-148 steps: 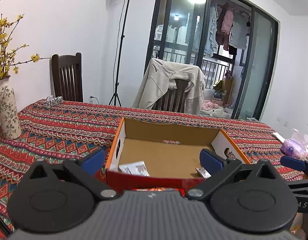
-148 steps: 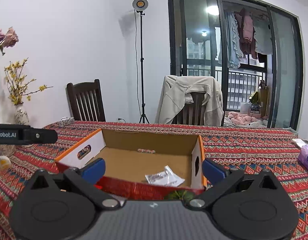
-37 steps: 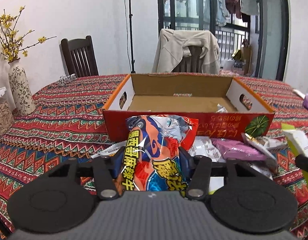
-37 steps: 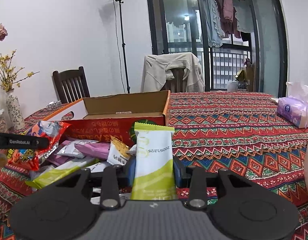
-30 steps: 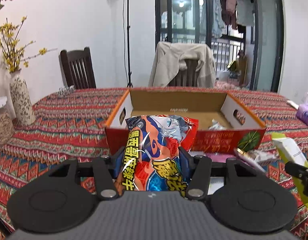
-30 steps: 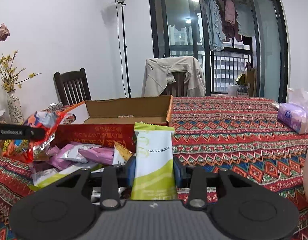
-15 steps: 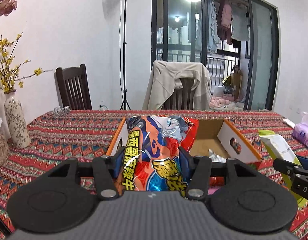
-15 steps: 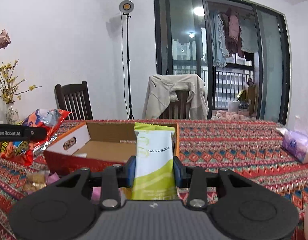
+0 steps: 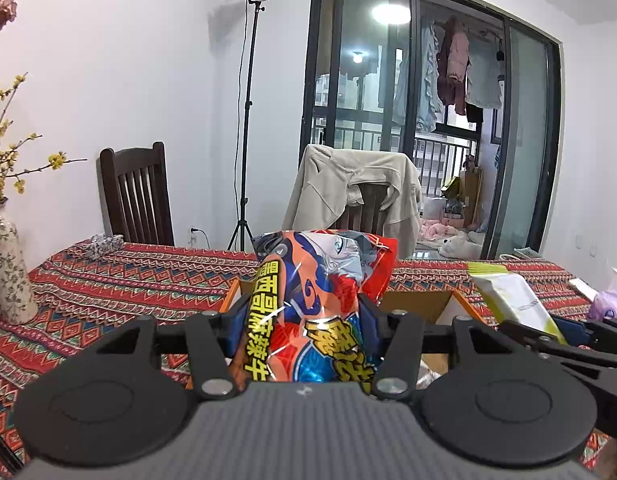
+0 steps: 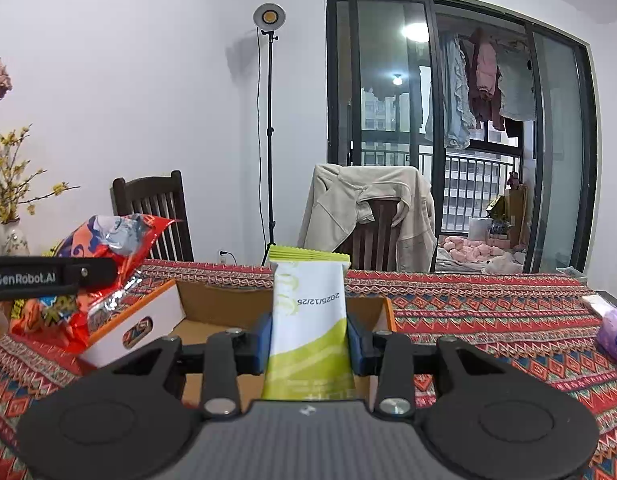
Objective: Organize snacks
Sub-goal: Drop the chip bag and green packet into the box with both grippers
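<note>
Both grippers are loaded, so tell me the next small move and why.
Probably lower both and open the jaws over the cardboard box. The left gripper grips the red snack bag, the right gripper the green-and-white packet, both held above the open box.

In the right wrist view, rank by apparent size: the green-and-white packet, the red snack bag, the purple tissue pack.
1. green-and-white packet and red snack bag: look alike, and the packet's nearness inflates it, so unranked.
2. purple tissue pack: smallest, cut off by the frame edge.
</note>
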